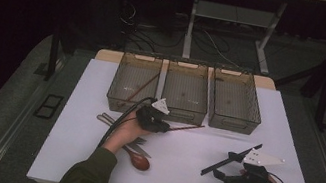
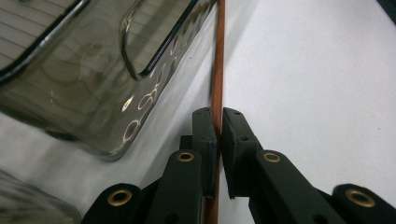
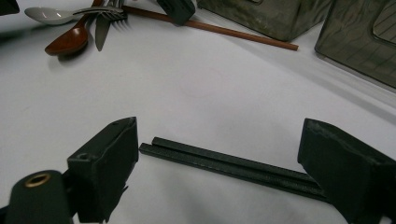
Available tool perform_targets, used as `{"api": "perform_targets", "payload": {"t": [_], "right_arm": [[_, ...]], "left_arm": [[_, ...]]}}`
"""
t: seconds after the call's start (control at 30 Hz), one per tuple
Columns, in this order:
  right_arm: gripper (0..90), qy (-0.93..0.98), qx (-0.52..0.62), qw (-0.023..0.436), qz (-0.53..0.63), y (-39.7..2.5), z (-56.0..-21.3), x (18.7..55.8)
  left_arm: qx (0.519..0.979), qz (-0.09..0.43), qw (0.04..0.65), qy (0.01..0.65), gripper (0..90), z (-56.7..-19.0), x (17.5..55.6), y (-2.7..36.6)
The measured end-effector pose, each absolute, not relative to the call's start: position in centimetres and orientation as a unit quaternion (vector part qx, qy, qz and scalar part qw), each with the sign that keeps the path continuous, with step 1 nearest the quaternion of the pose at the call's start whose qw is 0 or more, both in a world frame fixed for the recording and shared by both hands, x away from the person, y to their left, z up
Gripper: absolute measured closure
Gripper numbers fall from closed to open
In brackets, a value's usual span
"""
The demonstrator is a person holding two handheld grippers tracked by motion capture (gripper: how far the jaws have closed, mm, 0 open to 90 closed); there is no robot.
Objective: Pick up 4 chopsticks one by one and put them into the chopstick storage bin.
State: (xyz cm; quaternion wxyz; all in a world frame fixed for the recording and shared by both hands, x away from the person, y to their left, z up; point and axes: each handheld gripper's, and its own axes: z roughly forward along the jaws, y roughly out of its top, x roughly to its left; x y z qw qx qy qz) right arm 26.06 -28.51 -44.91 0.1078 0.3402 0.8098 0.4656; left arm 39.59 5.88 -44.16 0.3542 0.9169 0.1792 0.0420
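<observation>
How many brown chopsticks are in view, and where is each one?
2. One brown chopstick leans inside the left bin. The other lies on the table before the middle bin, clamped in the left gripper. More may be hidden.

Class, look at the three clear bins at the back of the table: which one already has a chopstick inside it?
The left bin: a brown chopstick lies slanted inside it, unlike the middle bin and right bin.

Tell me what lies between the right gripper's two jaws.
A pair of black chopsticks lies on the white table between the open right gripper, in the right gripper view.
</observation>
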Motion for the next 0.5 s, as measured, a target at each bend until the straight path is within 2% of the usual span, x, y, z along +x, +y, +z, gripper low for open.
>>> {"api": "perform_targets", "payload": {"t": [0.5], "right_arm": [[12.1,0.808,0.34,0.109,0.468,-28.6,-44.8,26.0]], "left_arm": [[0.909,0.046,0.375,0.174,83.7,-42.8,39.1,6.5]]}}
